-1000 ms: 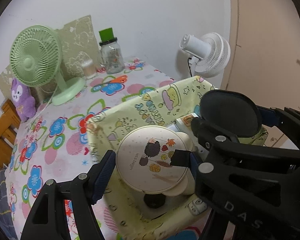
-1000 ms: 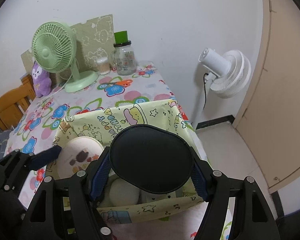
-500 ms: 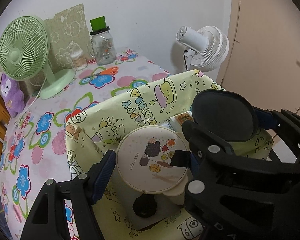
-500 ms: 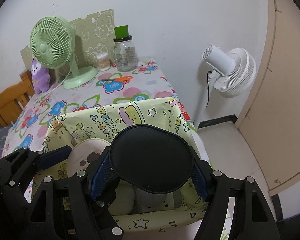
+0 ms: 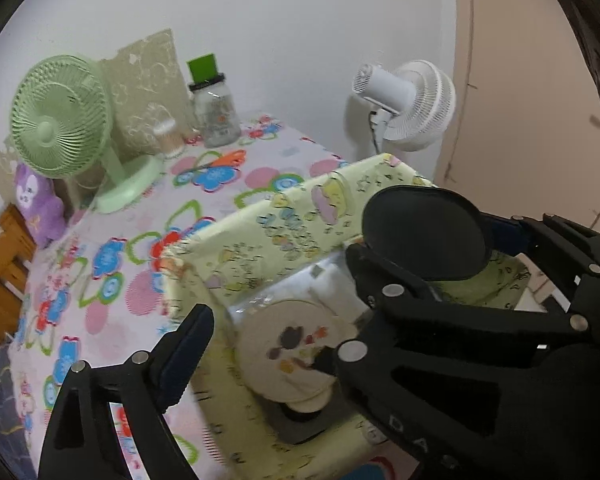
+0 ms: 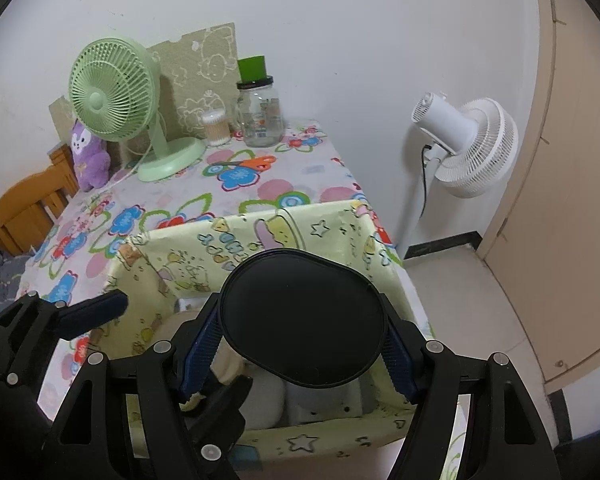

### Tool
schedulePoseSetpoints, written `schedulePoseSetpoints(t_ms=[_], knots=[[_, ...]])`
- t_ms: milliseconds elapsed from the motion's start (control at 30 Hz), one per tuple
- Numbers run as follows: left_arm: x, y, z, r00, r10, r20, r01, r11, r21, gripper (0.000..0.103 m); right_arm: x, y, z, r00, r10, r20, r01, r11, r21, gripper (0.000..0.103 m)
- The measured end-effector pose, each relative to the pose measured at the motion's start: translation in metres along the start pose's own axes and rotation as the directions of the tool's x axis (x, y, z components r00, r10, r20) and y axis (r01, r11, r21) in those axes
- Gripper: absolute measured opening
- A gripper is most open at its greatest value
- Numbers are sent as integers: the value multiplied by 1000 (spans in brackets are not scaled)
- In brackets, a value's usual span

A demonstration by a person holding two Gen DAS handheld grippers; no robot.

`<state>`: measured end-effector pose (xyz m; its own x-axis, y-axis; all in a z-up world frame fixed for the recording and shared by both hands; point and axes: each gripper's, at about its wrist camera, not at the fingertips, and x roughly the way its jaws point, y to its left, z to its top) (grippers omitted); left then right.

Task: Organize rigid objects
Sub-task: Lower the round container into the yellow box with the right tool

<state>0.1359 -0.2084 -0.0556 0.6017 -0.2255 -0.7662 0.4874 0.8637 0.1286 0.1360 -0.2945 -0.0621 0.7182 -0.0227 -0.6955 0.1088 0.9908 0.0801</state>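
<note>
1. Above the yellow-green fabric bin (image 6: 260, 240), we hold both grippers over its open top; the bin sits on a table under a flowered cloth (image 6: 236, 184).
2. Our right gripper (image 6: 300, 340) is clenched on a black oval disc (image 6: 304, 316), its blue pads (image 6: 202, 344) pressed to the disc's two sides. The disc hangs above the bin's interior, clear of its walls.
3. Our left gripper (image 5: 260, 344) stands released: its left finger (image 5: 184, 352) is apart from the cream round box (image 5: 296, 350), while its right finger is mostly hidden behind the right gripper, so we cannot tell whether it touches the box.
4. The round box, with a small animal print on its lid, rests inside the bin on a grey item we cannot identify; the left view is blurred here.
5. From the right wrist we see only pale rounded shapes low in the bin, below the disc.
6. At the far end of the table stand a green fan (image 6: 112, 96), a glass jar (image 6: 260, 116) with a green cup on its lid, a swab pot (image 6: 215, 128) and a purple plush (image 6: 88, 152).
7. Beyond the table's right edge a white fan (image 6: 468, 140) stands on the floor beside a beige door (image 6: 572, 200).
</note>
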Motion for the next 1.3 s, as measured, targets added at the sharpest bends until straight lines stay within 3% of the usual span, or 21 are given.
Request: schedulePoseSetpoints(t_ms=[267,567,833,967,1067,1300], knots=[[4,22,-1,997,67,-24,-68,998,-17,95,12,18,4,999,41,-29,-41,999,-2,74],[25,33,-3,994,38,-98,-45,997,-64,95,35,20,4,993,54,-102,-51,998,27,74],[31,33,-2,993,20,-114,-28,997,-76,95,42,19,6,987,63,-148,-58,998,38,75],[30,32,-2,993,26,-114,-34,997,-76,95,41,18,4,988,52,-146,-46,998,45,78],[29,32,-3,993,32,-114,-41,996,-81,95,37,18,4,992,26,-127,-22,999,39,85],[21,27,-6,994,43,-101,-49,997,-61,95,27,15,0,992,26,-125,-19,998,52,86]])
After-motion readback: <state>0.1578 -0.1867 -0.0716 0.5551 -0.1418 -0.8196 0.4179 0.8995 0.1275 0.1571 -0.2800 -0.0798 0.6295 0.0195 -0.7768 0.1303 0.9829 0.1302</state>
